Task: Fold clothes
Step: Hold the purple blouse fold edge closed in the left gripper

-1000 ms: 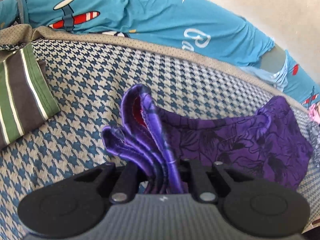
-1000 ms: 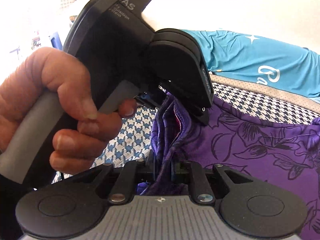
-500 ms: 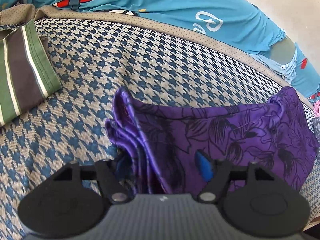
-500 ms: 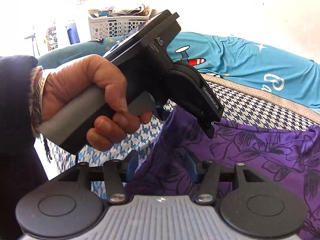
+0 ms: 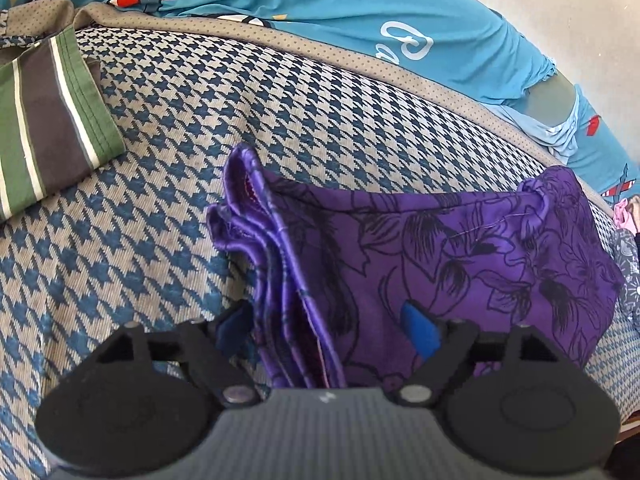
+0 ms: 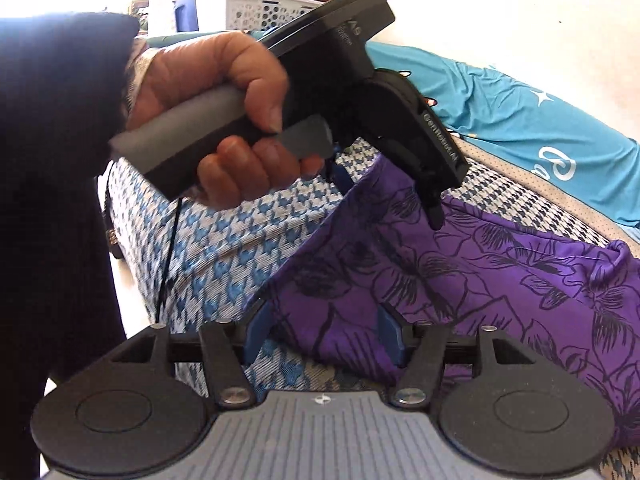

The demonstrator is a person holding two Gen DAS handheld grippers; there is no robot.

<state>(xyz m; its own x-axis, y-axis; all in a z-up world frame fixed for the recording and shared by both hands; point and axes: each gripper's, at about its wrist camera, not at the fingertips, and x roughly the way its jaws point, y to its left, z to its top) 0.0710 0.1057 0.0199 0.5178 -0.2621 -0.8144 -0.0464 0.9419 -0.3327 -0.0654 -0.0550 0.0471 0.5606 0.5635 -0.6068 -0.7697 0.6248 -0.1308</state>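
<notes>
Lying folded on houndstooth cushion (image 5: 168,128): purple flowered garment (image 5: 460,248). Left tongs (image 5: 328,324) and right tongs (image 6: 320,330) just opening, letting go. Maybe snagging layers, undoing fold.

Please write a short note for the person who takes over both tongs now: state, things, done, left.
Left tongs: open, jaws just opened, stacked edges of the purple floral garment lie loose between them.
Right tongs: open, just opened, purple cloth between the pads, not pinched.
Garment lies folded on the houndstooth cushion.
Folded green striped cloth rests apart.
Left: probably the teal airplane-print garment.
</notes>
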